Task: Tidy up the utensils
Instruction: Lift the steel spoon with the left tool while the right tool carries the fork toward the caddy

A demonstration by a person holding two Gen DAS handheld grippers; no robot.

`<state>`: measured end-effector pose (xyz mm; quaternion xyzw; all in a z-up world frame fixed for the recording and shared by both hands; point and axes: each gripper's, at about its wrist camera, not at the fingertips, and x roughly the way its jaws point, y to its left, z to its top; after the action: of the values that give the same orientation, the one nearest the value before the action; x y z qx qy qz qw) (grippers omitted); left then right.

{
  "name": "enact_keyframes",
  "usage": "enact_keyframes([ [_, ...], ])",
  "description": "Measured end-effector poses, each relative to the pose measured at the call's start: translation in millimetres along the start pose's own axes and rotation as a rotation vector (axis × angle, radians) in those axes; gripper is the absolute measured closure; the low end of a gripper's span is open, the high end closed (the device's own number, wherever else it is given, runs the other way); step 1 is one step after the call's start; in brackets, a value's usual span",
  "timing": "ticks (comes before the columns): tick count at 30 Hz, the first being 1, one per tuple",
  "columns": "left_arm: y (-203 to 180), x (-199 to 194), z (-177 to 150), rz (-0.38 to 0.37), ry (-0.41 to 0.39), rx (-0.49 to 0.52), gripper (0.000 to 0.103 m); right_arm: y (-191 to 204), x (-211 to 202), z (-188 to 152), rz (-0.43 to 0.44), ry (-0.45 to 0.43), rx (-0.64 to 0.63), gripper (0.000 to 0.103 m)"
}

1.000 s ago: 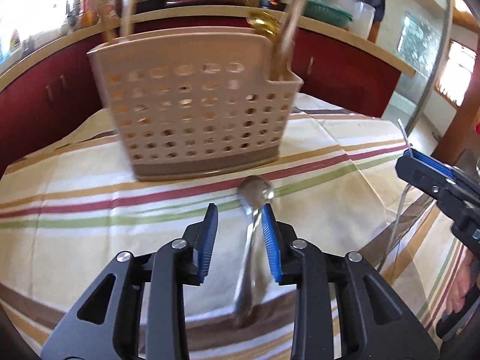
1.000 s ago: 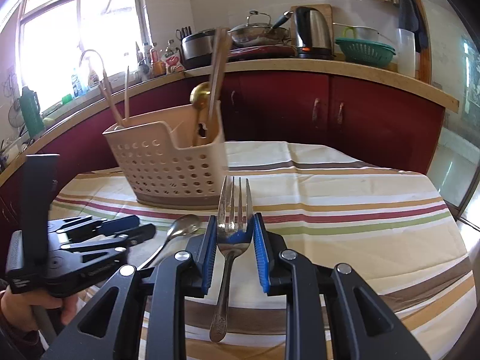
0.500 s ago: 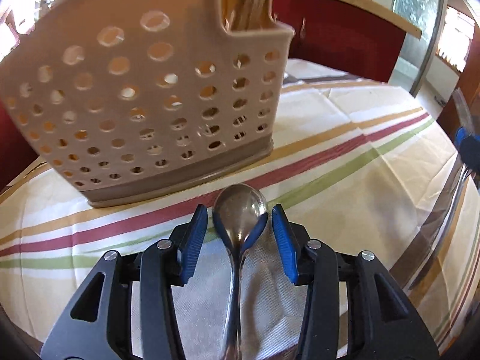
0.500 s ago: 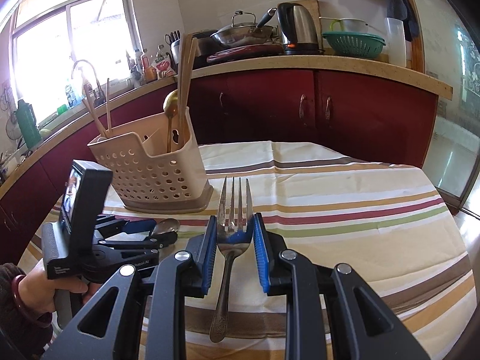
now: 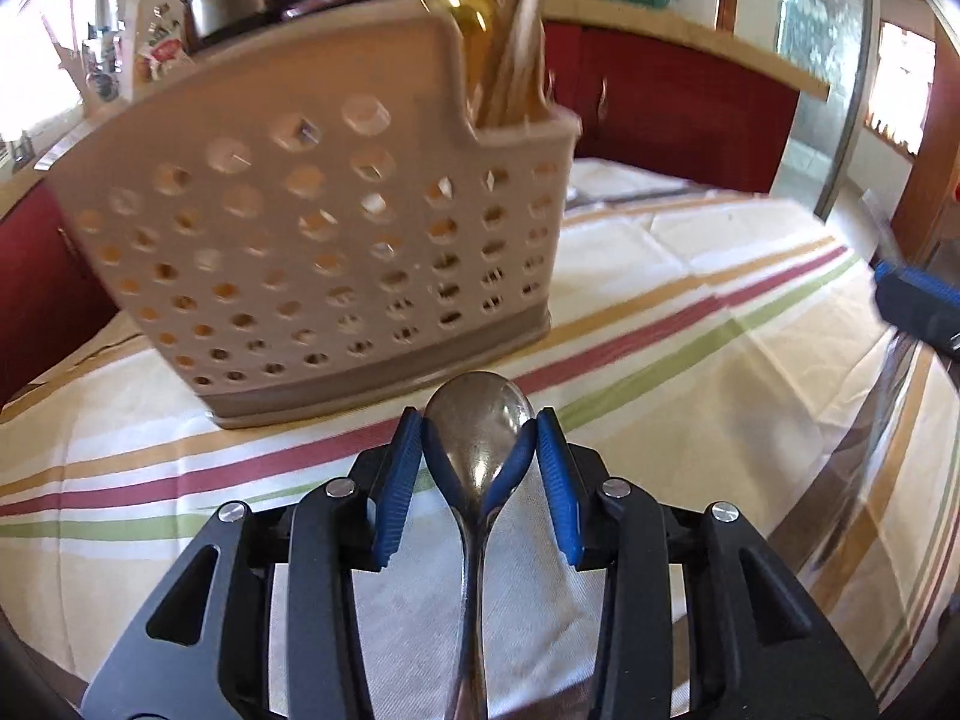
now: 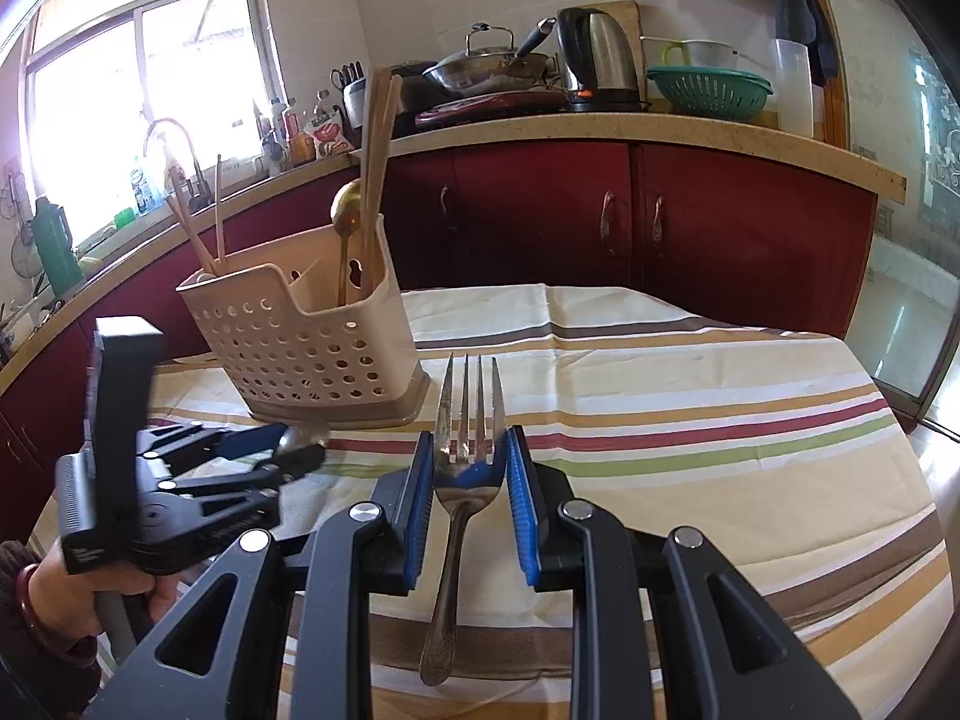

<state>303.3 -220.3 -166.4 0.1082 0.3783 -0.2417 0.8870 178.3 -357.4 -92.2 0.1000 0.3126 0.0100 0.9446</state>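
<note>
The perforated utensil caddy [image 5: 336, 252] stands at twelve o'clock from the left gripper [image 5: 480, 456], the nearer one. Its jaws, just closing, pinch the spoon [image 5: 480, 450] bowl, handle trailing to six. The right gripper [image 6: 471, 486] clamps the fork [image 6: 465, 456], tines toward twelve.

Both tongs [image 5: 479, 456] [image 6: 470, 468] clamped, tilted downward

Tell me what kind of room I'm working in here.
Most likely a home kitchen: a counter over red cabinets, a kettle and wok on it, and a sink tap by the window.
</note>
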Motion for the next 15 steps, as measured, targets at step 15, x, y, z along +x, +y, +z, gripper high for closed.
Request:
enact_keyframes([
  [15,27.5,-94.9,-19.8,0.032,-0.252,-0.124,0.065,29.4,-17.2,3.0,0.007,-0.045,-0.040,0.079],
])
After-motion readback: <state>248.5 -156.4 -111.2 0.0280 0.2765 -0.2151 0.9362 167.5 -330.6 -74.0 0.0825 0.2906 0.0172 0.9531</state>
